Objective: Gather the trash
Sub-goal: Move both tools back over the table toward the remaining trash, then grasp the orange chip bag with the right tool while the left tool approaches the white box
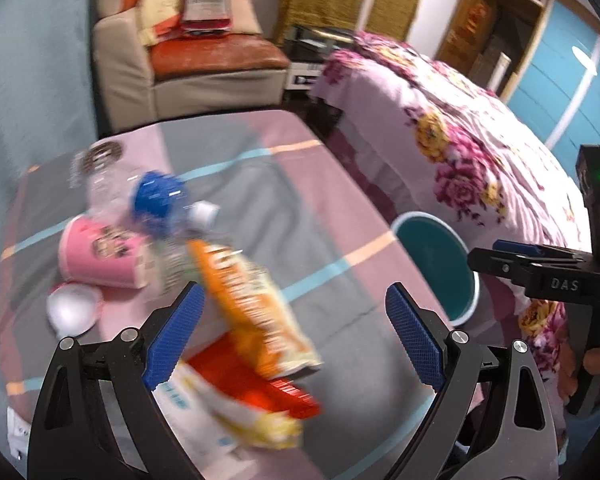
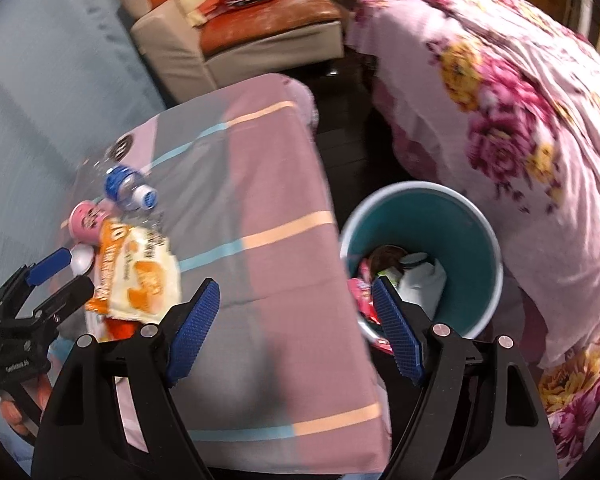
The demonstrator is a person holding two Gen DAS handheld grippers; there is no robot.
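While both sets of jaws stand released, left gripper hovers over the bench's left edge, where trash lies heaped: orange snack bag, red-and-white packet, pink cup, clear bottle. Risk: overlapping wrappers may slip or drag neighbours off. Right gripper hangs beside the part-filled teal bin; floral bed crowds it.

The bench is wearing a pink-and-grey cloth striped in light blue and peach. On its left are lying an orange-and-white snack bag, a pink cup and a clear bottle banded blue. The bin on the right is showing teal inside; the bed is showing magenta and yellow flowers.
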